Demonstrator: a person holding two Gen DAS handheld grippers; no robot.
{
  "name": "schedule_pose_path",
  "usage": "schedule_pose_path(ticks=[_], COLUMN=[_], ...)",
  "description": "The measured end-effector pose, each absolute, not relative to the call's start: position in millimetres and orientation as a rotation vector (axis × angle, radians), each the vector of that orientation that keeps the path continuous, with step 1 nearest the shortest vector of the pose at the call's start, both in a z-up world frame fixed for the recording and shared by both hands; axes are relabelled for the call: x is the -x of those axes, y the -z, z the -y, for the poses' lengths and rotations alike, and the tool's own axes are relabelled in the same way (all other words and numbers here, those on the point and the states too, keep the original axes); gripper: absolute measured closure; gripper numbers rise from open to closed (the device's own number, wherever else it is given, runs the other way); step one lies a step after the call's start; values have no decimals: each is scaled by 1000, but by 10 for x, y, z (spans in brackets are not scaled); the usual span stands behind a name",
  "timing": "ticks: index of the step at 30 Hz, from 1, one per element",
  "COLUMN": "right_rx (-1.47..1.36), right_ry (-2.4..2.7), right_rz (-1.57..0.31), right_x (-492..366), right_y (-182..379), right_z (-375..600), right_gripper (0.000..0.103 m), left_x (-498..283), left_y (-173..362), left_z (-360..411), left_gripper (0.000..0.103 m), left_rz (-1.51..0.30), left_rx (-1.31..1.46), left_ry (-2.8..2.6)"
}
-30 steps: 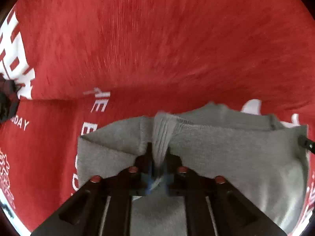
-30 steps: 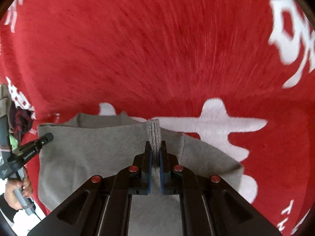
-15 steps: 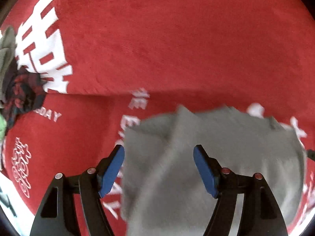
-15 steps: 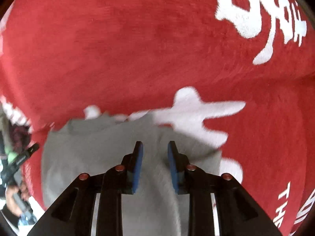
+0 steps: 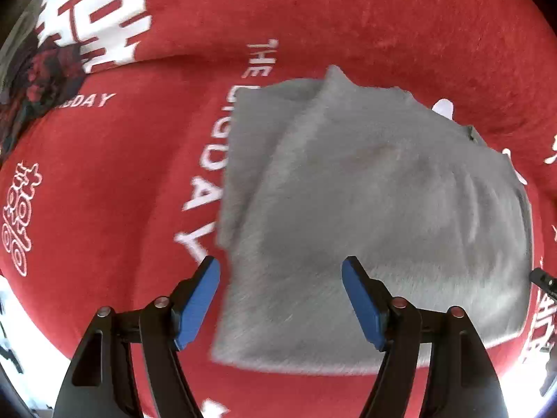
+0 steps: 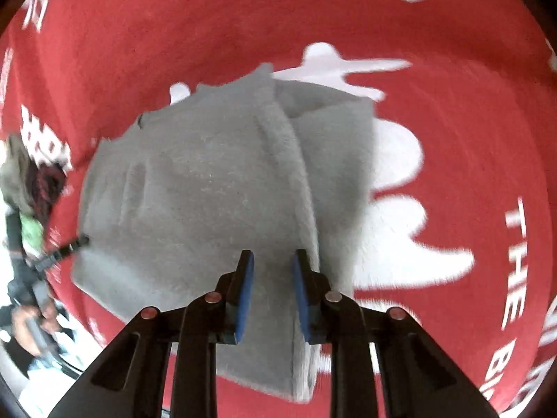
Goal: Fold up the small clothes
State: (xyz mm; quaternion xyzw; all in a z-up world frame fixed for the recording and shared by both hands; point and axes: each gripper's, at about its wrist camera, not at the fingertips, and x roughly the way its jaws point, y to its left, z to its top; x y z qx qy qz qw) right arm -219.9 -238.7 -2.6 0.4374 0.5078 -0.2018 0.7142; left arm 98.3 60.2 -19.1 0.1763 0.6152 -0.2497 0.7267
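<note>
Above grey garment (image 5: pixel 376 209): both grippers down, jaws apart.

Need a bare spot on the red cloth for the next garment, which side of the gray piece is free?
Free: the red cloth beyond the folded gray garment, and the stretch between it and the dark clothes pile. Crowded: that pile's corner, and the edge beside the left gripper. The right gripper hangs open over the garment.
</note>
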Motion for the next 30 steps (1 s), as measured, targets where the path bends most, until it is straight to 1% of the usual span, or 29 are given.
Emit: schedule_pose_path(ticks=[2, 4, 7, 11, 15, 16, 17, 18, 19, 20, 21, 22, 23, 24, 25, 27, 30], right_rx=[-1048, -1117, -1255, -1512, -1688, -1723, -1748, -1764, -1782, -1796, -1814, -1839, -1845, -1834, -1781, -1655, -1547], right_ry=[399, 318, 169, 70, 131, 161, 197, 226, 267, 294, 319, 338, 347, 349, 347, 339, 344], right_rz=[-1091, -1052, -1013, -979, -888, -858, -827, -797, -748, -712, -678, -647, -635, -635, -658, -703, -815], right_x=[2202, 2165, 1984, 1657, 1471, 1444, 1439, 1432, 1441, 1493, 1485, 1438, 1413, 1373, 1311, 1222, 1208], right_y=[-36, -93, -48, 314, 642, 704, 739, 755, 757, 741, 752, 774, 773, 746, 656, 431, 366], right_z=[2286, 2136, 1739, 1038, 541, 463, 396, 355, 331, 314, 327, 347, 378, 429, 494, 552, 481], right_gripper=[67, 65, 58, 52, 52, 52, 52, 52, 52, 52, 52, 52, 65, 83, 95, 95, 96], left_x=[-1013, -1052, -1089, -1055, -1049, -1054, -1063, -1076, -1093, -1118, -1163, -1195, -1221, -1218, -1203, -1162, -1078], left_y=[145, 125, 199, 336, 420, 431, 451, 476, 514, 548, 565, 553, 492, 431, 369, 303, 492], left_z=[-766, -889, -1070, -1067, -1044, -1041, -1040, -1035, -1021, -1013, -1013, -1015, -1009, -1001, -996, -1026, -1073], left_gripper=[29, 29, 29, 29, 30, 33, 39, 57, 78, 89, 97, 97, 97, 97, 97, 97, 97], left_rz=[-1382, -1418, -1478, -1527, -1564, -1568, -1582, -1597, -1613, -1628, -1645, -1653, -1637, -1613, -1584, -1545, -1565], left_rx=[-341, -300, -265, -249, -265, -263, -254, -255, -264, -272, -260, -239, -234, -254, -285, -334, -394], left_ry=[590, 630, 689, 795, 912, 931, 960, 973, 981, 988, 1001, 1015, 1038, 1055, 1069, 1091, 1073])
